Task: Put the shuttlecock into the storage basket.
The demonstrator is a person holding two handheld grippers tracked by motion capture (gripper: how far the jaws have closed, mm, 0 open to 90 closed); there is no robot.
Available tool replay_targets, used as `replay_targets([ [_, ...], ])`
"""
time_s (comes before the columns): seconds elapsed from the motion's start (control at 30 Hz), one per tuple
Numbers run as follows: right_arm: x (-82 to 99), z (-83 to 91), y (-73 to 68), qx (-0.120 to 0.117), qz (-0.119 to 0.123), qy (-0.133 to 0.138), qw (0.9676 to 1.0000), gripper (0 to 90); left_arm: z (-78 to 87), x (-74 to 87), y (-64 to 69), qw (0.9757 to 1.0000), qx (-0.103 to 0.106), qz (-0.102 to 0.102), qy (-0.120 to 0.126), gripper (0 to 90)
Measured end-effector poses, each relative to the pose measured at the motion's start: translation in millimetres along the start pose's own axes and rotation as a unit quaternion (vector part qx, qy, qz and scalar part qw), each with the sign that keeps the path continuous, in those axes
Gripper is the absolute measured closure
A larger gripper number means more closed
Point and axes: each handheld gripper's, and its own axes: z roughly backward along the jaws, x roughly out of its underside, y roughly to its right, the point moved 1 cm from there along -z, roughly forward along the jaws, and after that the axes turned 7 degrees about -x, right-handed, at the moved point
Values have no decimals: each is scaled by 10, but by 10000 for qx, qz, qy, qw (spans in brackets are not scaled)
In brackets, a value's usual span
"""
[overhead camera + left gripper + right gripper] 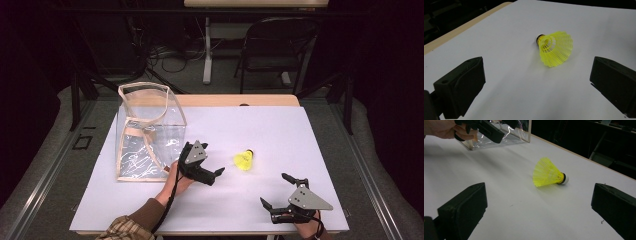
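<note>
A yellow mesh shuttlecock [244,160] lies on its side on the white table top [280,135], its cork end pointing away from me. In the left gripper view the shuttlecock [555,48] lies a short way ahead, between the two wide-apart jaws. My left gripper [218,173] is open, just left of the shuttlecock, with nothing held. My right gripper [276,190] is open near the front right edge, its jaws aimed toward the shuttlecock [549,173], which lies farther off. A clear plastic bag [146,131] with tan trim stands upright at the left.
The left hand and its gripper [484,128] show at the top left of the right gripper view, in front of the clear bag [506,135]. A black folding chair [272,47] and a table leg [207,50] stand beyond the table's far wooden edge [235,100].
</note>
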Motion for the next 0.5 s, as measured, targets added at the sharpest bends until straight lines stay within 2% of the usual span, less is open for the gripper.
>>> replay_targets([
  [0.23,3,0,1,0,-9,3,10000,0,-147,-48,35,9997,105,-57,-199,2],
  [0.43,4,-1,1,-3,-9,9,10000,0,-253,-83,46,9993,166,8,-343,2],
  [0.5,4,-3,0,-5,-14,4,10000,0,-284,-105,47,9991,179,-46,-379,3],
])
